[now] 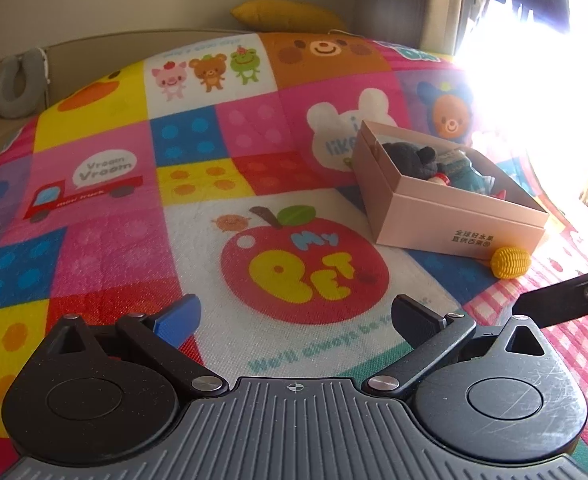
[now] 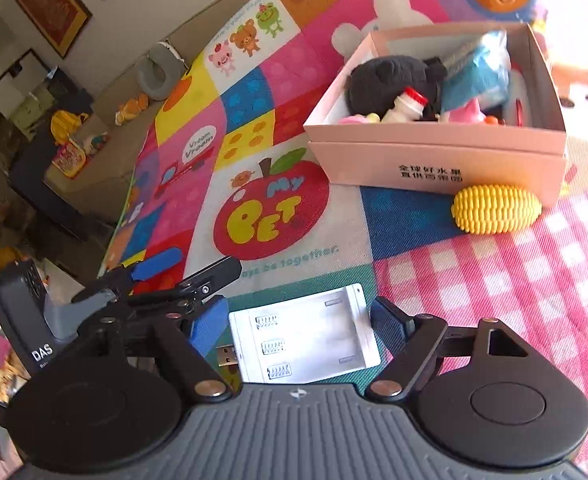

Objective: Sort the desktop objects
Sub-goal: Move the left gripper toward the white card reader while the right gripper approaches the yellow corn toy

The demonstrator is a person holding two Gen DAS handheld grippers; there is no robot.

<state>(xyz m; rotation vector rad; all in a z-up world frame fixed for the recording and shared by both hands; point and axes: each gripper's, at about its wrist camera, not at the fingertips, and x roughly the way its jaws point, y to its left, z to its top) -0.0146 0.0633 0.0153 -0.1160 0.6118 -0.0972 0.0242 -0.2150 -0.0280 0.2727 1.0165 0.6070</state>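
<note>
My right tongs (image 2: 300, 330) sit around the flat white plastic battery charger (image 2: 304, 338), pads touching its sides, so I think I am picking it up. Next I must lift it to the pink cardboard box (image 2: 434, 152) at one o'clock, full of soft toys. My left tongs (image 1: 294, 318) are wide open, holding nothing; the bumpy yellow corn (image 2: 496, 209) lies by the box.

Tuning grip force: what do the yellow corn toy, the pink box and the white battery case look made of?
Corn toy: probably soft rubber or vinyl, matte, moulded kernel ridges. Pink box: likely paperboard, matte, with thin folded walls and printed text. White battery case: hard plastic, slightly glossy, metal spring contacts inside.
</note>
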